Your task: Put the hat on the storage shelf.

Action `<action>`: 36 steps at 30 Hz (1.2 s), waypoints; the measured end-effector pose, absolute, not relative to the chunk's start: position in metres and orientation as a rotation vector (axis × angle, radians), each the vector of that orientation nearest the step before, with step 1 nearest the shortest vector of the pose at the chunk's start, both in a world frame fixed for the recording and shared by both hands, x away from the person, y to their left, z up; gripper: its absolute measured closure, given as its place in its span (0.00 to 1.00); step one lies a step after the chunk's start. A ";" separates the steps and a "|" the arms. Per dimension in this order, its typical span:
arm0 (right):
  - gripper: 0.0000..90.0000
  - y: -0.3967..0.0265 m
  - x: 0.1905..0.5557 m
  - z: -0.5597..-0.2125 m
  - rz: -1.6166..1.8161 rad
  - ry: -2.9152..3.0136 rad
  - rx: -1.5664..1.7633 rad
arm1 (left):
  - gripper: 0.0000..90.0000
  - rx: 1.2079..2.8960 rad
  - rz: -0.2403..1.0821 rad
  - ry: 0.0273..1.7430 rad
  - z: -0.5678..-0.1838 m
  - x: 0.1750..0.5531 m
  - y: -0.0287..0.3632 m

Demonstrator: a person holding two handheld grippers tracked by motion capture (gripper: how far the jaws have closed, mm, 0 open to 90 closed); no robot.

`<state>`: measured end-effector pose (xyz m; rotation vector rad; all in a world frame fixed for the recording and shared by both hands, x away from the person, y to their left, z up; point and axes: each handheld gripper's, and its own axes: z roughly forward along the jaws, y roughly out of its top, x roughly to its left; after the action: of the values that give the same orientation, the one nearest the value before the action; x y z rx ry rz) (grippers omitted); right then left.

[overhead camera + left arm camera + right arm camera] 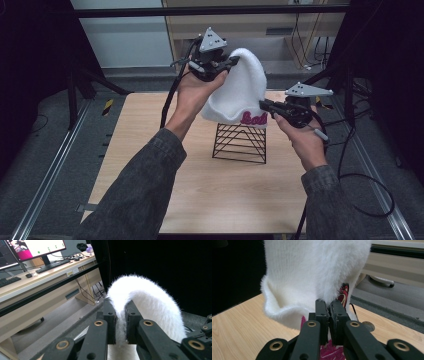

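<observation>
The person's grey denim sleeves come in from the near edge of the wooden table, each hand carrying a two-jaw gripper. Between them hangs a white fluffy knit hat with pink lettering on its folded brim, held in the air just above a black wire stand that sits on the table.

The left gripper is raised high and its jaws are closed tight on the crown end of the hat; the left gripper view shows the white fabric arching over and pinched between the two black fingers. The right gripper sits lower, its jaws likewise clamped shut on the brim edge by the lettering, with the pink and white fabric squeezed between them in the right gripper view.

The step in hand looks like dressing the hat over the stand. To do that well, the brim should come down first: the opening needs to face downward and sit centred over the stand's top, so the right grip should hold the edge out rather than let it fold under. The left hand ought to lower in step, keeping the knit lightly taut without stretching it. Both grips should hold until the brim has passed over the top wires, since a soft knit can snag on a corner and drag the light stand sideways.
</observation>
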<state>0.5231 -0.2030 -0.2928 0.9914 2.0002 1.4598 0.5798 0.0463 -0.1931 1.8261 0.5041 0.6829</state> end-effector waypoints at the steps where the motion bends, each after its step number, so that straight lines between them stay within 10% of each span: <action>1: 0.96 -0.204 0.522 -0.293 1.458 2.001 0.990 | 0.92 1.830 0.689 0.499 -0.192 0.578 0.046; 36: 0.96 -0.221 0.515 -0.344 1.288 2.069 1.061 | 0.91 1.949 0.597 0.480 -0.250 0.583 0.031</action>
<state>0.5150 -0.2206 -0.3443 1.0607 2.0687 1.2878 0.5834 0.0307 -0.2501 1.9486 0.4805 0.5966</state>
